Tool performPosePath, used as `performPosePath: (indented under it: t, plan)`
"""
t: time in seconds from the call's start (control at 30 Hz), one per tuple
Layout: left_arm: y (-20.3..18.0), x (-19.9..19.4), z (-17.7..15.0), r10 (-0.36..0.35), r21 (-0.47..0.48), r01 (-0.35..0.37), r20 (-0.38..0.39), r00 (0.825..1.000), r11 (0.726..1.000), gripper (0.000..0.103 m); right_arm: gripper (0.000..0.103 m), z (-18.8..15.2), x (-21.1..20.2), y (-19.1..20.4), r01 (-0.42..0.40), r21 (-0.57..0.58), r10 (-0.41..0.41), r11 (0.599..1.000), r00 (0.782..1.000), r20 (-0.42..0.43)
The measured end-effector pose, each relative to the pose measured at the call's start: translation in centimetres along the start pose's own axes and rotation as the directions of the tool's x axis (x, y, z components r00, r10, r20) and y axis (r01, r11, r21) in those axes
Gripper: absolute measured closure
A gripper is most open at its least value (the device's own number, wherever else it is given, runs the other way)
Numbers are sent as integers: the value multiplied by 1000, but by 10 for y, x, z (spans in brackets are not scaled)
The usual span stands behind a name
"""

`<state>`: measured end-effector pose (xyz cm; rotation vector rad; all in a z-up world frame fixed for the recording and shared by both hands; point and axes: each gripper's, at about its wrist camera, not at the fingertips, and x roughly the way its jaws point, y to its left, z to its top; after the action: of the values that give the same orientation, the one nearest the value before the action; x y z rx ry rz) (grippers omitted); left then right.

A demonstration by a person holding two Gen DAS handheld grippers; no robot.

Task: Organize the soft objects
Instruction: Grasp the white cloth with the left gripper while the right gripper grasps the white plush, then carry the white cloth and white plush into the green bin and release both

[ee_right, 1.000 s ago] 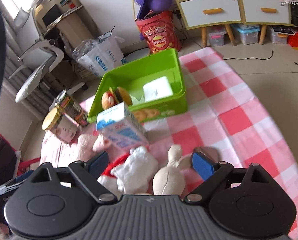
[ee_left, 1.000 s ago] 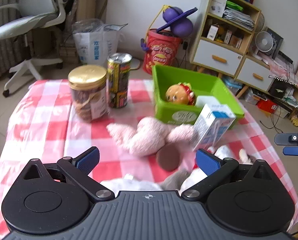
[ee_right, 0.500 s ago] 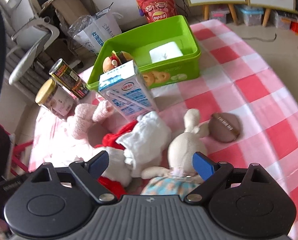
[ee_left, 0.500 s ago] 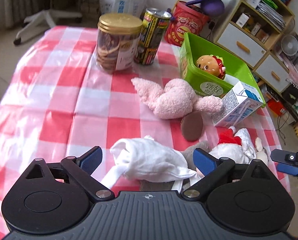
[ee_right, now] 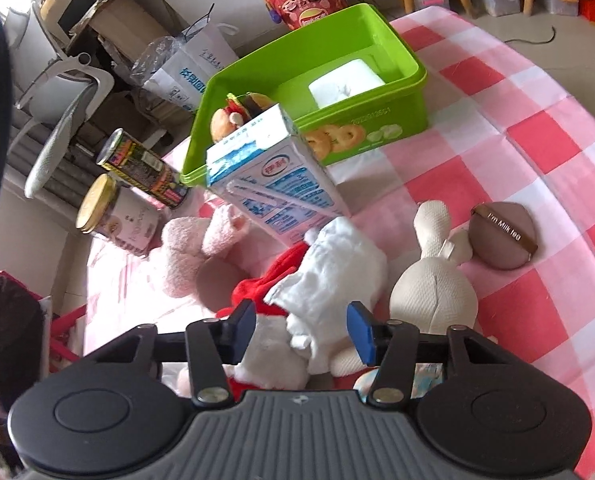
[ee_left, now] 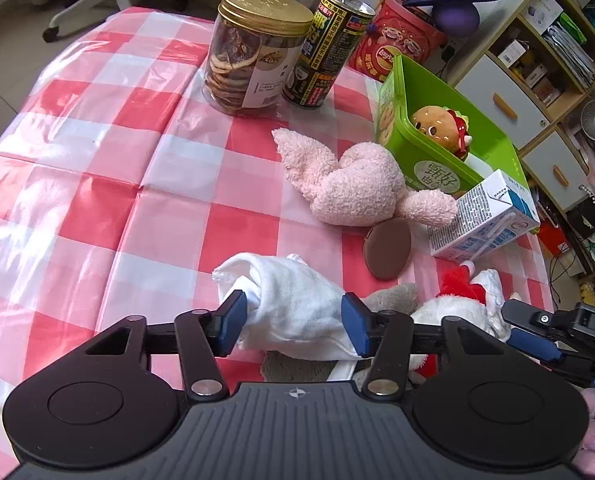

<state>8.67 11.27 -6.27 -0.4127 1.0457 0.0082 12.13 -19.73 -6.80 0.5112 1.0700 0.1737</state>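
Note:
My left gripper [ee_left: 293,324] is shut on a white cloth [ee_left: 293,304] at the near table edge. A pink plush [ee_left: 349,184] lies mid-table beside a brown puff [ee_left: 387,248]. A green bin [ee_left: 429,164] holds a burger plush [ee_left: 441,124]. My right gripper [ee_right: 301,330] is shut on a white and red Santa plush [ee_right: 329,284], which also shows in the left wrist view [ee_left: 465,292]. A cream bunny [ee_right: 433,280] and a second brown puff [ee_right: 501,236] lie to its right. The green bin [ee_right: 413,76] holds a white block [ee_right: 345,84].
A milk carton [ee_right: 273,184] leans against the bin, also in the left wrist view [ee_left: 485,220]. A gold-lidded jar [ee_left: 253,60] and a tall can [ee_left: 329,52] stand at the back. The red-checked tablecloth [ee_left: 97,160] spreads left. Shelves and a chair stand beyond.
Both grippers dropped toward the table and closed: the left onto the white cloth, the right onto the Santa plush. The other objects have not moved.

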Motion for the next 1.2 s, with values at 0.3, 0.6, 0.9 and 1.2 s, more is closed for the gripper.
performPosePath:
  t: [0.3, 0.6, 0.9, 1.2]
  plan:
    - [-1, 9, -1, 19, 20, -19, -18, 1000, 1000, 64, 86, 2, 17, -4, 69, -9, -69, 998, 998, -5]
    - [-5, 9, -1, 25, 32, -24, -15, 1000, 999, 83, 103, 0, 19, -4, 77, -9, -77, 997, 997, 0]
    - [-6, 0, 2, 7, 33, -8, 13, 1000, 999, 88, 103, 5, 6, -9, 53, 10, -53, 999, 998, 19]
    - [-10, -16, 6, -2, 49, -2, 82, 997, 999, 88, 103, 16, -22, -21, -4, 66, -1, 998, 997, 81]
